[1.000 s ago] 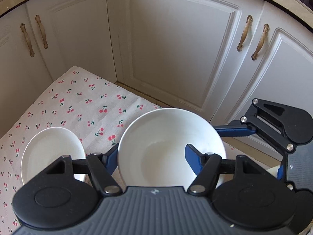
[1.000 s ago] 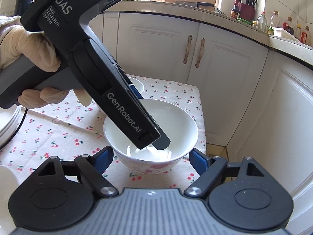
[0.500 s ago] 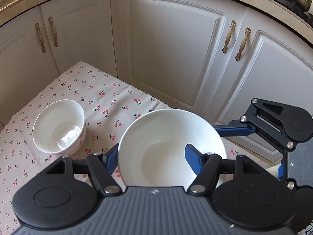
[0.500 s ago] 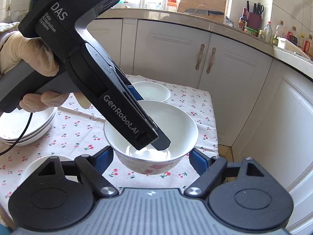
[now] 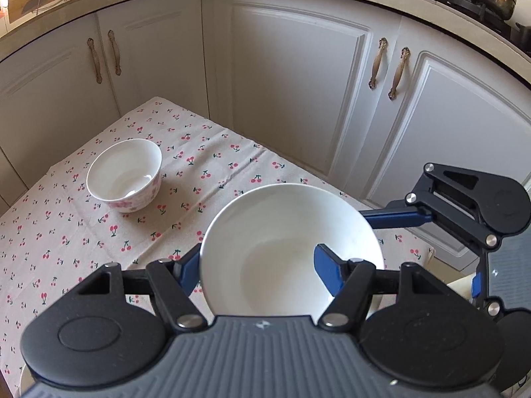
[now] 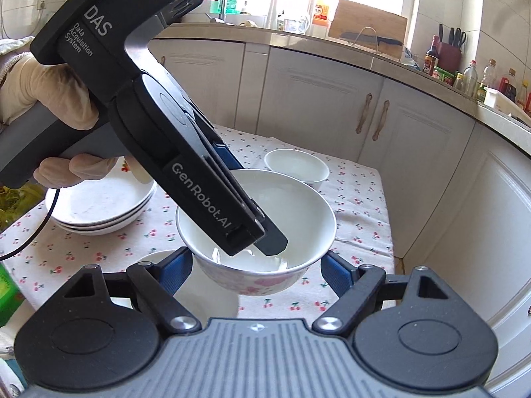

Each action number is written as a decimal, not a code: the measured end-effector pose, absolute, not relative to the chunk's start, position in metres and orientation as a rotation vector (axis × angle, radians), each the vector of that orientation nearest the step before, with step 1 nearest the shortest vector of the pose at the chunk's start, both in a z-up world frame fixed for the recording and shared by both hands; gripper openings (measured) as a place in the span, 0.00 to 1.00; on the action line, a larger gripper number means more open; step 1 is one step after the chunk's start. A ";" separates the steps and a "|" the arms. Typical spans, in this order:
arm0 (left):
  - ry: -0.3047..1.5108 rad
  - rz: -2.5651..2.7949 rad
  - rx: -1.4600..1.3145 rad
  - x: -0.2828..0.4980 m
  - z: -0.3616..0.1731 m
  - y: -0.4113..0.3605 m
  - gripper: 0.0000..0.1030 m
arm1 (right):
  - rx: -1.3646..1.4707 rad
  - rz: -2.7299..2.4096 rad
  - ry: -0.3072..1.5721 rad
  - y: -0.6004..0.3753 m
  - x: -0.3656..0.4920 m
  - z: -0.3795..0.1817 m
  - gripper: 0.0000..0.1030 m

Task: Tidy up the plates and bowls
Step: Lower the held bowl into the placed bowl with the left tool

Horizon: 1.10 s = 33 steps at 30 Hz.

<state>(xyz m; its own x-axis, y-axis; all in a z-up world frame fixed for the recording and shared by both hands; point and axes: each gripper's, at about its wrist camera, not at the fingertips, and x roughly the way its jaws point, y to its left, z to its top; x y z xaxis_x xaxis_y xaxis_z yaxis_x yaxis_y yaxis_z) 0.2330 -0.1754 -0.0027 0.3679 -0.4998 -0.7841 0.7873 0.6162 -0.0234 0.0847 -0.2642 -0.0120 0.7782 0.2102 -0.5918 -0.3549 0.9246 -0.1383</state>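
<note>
The left claw [image 5: 259,268] grips the rim of a white bowl [image 5: 288,248] at frame centre, above the cherry-print desk [image 5: 212,165]. The right claw [image 6: 255,265] gapes wide just beside it, gripping nothing.

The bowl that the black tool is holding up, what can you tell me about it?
The held bowl is round, glossy white inside, ceramic by its look, with pink flowers on its outer wall. It is upright, slightly tilted, and lifted above the cherry-print tablecloth. The left gripper pinches its rim, one blue finger inside and one outside. The right gripper brackets it, open; whether its pads touch is unclear. A smaller bowl sits behind.
</note>
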 end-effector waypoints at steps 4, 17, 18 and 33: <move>0.851 -0.837 0.385 0.219 -0.005 -0.164 0.67 | -0.243 0.327 0.616 -0.254 0.074 -0.016 0.85; 0.866 -0.813 0.369 0.194 -0.024 -0.142 0.67 | -0.236 0.372 0.645 -0.239 0.056 -0.033 0.85; 0.867 -0.812 0.370 0.193 -0.025 -0.141 0.67 | -0.231 0.376 0.648 -0.239 0.055 -0.034 0.85; 0.880 -0.815 0.393 0.189 -0.040 -0.141 0.67 | -0.228 0.392 0.687 -0.239 0.057 -0.048 0.85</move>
